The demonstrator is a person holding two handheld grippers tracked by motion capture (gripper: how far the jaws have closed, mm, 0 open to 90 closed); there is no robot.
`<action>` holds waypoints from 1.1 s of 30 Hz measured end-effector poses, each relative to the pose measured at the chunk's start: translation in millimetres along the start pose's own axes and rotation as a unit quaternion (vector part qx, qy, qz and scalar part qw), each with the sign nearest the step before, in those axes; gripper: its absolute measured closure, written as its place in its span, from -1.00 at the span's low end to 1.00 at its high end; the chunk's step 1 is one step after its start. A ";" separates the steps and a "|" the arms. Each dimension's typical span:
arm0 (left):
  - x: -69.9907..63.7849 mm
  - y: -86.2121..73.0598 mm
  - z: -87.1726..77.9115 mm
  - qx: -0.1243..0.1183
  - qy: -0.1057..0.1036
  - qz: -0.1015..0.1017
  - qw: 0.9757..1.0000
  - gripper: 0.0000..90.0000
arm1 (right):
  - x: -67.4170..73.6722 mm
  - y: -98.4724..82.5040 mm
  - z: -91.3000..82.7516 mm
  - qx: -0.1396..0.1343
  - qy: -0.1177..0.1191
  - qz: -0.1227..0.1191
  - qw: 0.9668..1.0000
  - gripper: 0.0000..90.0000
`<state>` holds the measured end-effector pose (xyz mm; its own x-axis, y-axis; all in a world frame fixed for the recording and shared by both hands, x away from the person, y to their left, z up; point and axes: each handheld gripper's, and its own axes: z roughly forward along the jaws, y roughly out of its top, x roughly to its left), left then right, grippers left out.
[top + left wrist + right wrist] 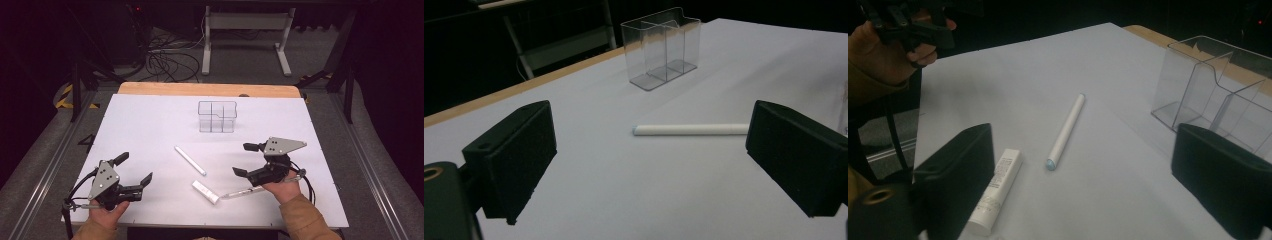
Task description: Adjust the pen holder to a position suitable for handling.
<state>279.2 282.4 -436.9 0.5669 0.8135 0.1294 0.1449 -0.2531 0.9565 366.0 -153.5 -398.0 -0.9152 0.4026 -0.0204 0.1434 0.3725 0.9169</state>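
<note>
— Black pads on the right gripper (244, 159) stood apart with nothing between them, didn't they?

— They did. Its jaws were spread and grasped nothing, and the fingertips hung just above the sheet. Nearest them lay the small white tube (996, 190), just beside the left finger (955, 172) in the right gripper view, flat on the white table (150, 125) and not touched.

— And the white pen (1066, 131)?

— It lay ahead of those fingers, roughly midway between them in that view, its bluish tip pointing back toward the gripper. It was apart from the tube and apart from both pads.

— What was farther out?

— Beyond the right finger (1220, 172) stood the clear divided box (1218, 95), upright, well past the pen. A thin clear stick (245, 191) lay on the table under that hand, close to the tube's end; whether it touched the tube could not be told.

— And the other hand?

— The left gripper (136, 169) was also released, jaws wide, nothing held. In the left gripper view the pen (691, 130) lay crosswise ahead of the fingers, one end hidden behind the right finger (796, 155), the tip well clear of the left finger (514, 155). The box (663, 45) stood far beyond it, near the table's wooden edge (207, 89).
</note>
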 end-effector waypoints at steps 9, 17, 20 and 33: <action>0.5 -0.2 -0.2 0.000 0.001 0.001 1.000 -0.85 | 8.3 8.0 2.9 0.079 0.005 -0.051 0.996 -0.37; 0.1 0.0 -0.5 0.000 0.003 0.002 1.000 -0.85 | 10.2 11.0 10.5 0.146 0.014 -0.088 0.985 -0.27; 0.5 -0.1 -0.6 0.001 0.003 0.002 1.000 -0.85 | 11.2 10.3 12.9 0.163 0.019 -0.092 0.982 -0.26; -0.1 0.0 -0.3 0.001 0.003 0.002 1.000 -0.85 | 14.5 7.7 21.9 0.235 0.037 -0.123 0.963 -0.19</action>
<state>278.8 282.4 -436.9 0.5632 0.8152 0.1351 0.1435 -0.2575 0.9556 362.1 -126.5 -400.0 -0.9653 0.1983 -0.1696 0.0568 0.7939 0.6053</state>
